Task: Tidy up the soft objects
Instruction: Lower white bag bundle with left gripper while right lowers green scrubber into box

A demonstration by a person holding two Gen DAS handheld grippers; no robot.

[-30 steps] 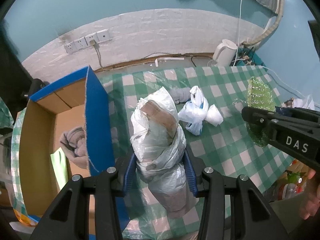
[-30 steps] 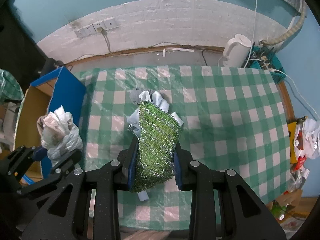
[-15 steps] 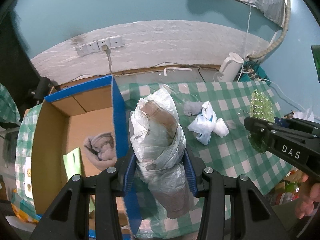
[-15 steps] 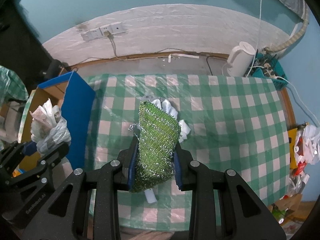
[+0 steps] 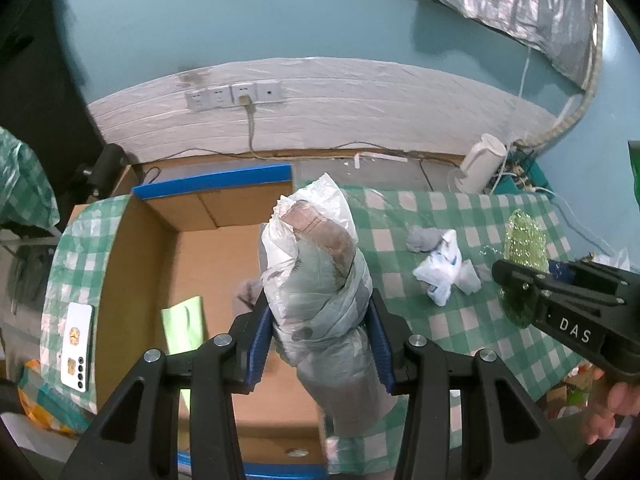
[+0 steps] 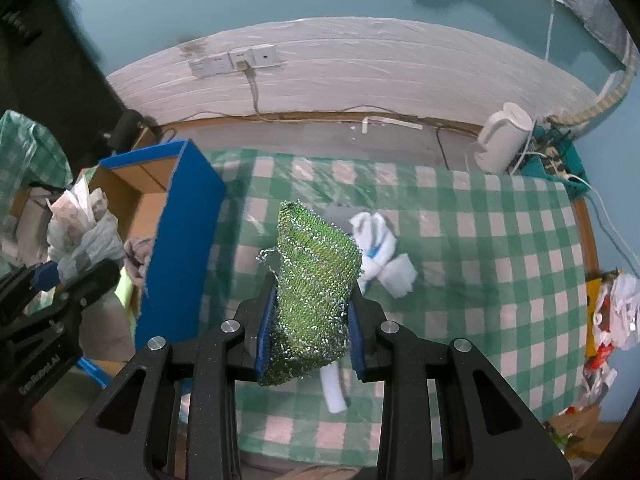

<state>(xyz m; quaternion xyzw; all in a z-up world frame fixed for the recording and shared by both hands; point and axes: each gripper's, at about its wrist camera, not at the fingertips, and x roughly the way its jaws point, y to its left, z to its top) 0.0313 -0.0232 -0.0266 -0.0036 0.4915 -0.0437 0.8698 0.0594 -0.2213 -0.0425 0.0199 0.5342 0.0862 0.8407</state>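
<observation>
Two items already in the box (image 5: 132, 264); left gripper (image 5: 320, 340) clamps a plastic bundle (image 5: 316, 264), right gripper (image 6: 310, 332) a green scrubber (image 6: 316, 276), white bag (image 6: 380, 256) still on the table

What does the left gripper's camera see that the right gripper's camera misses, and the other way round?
Only the left wrist view looks down into the cardboard box, showing a green sheet inside and a white phone beside it. Only the right wrist view shows a white roll lying below its gripper. Both show the left gripper clamping the plastic bag bundle, the right gripper clamping the green scouring pad, the white bag and the kettle.
</observation>
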